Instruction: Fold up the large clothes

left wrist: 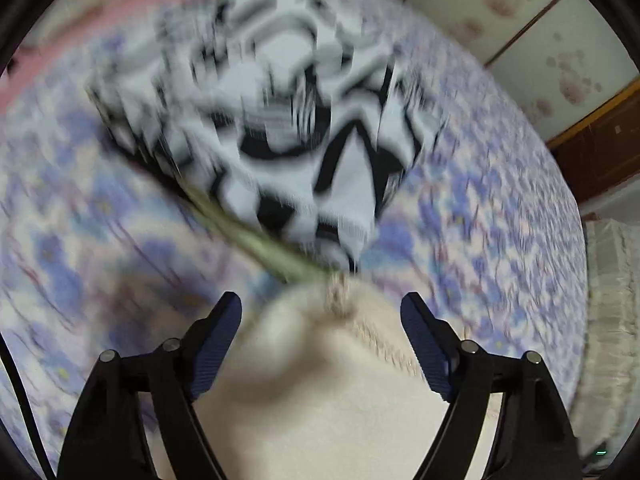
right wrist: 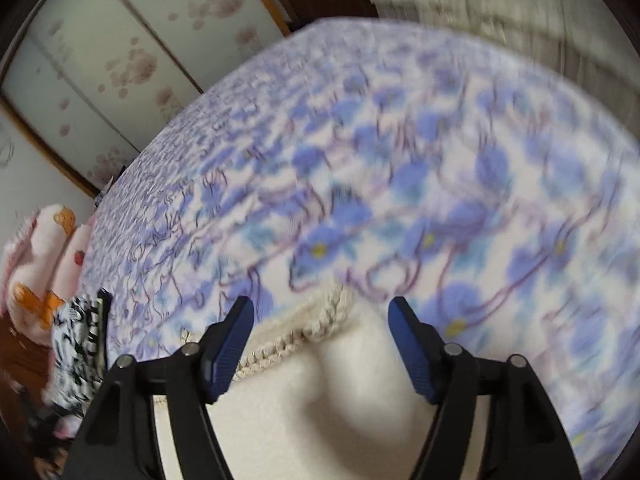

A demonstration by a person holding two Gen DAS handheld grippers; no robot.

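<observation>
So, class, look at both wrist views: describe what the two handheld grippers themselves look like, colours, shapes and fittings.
The left gripper and right gripper look alike: black, angular linkage arms joined by round silver pins, each ending in two tapered fingers faced with dark blue ribbed pads. A thin black cable runs along the left view's edge. No hand or sleeve shows.
</observation>
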